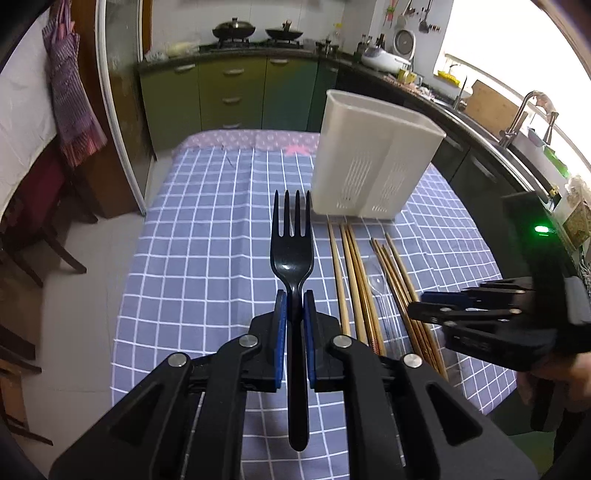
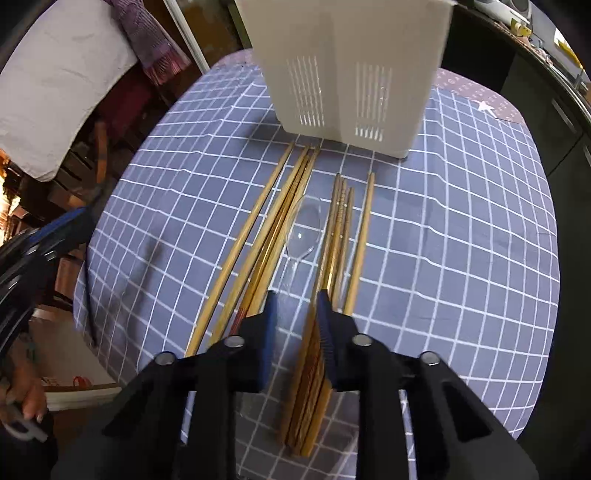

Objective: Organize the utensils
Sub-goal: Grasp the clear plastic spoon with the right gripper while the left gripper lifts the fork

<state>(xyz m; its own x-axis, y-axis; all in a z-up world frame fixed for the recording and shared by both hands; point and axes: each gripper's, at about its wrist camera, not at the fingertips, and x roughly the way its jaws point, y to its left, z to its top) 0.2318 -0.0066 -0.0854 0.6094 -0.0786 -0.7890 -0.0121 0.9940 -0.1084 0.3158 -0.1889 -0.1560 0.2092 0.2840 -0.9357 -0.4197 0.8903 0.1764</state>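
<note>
Black fork [image 1: 293,254] clamped upright in left gripper [image 1: 293,314], raised above checked bench [image 1: 207,236]. Right gripper [image 2: 295,314] parted, straddling clear spoon [image 2: 303,229] handle and chopsticks [image 2: 343,229] lying just before white holder [image 2: 347,66].

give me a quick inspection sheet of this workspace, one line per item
surface: table under a blue checked cloth.
job's things: black fork; white slotted holder upright at the far side; wooden chopsticks in two loose groups in front of it; clear plastic spoon between the groups.
clutter: nothing seen on the cloth.
grippers: left tongs shut on the fork's handle, tines pointing away; right tongs low over the near ends of the right-hand chopsticks, pads not clearly pressing anything.
cables: nothing seen.
surroundings: green cabinets, two woks on a stove, sink tap, hanging apron.
</note>
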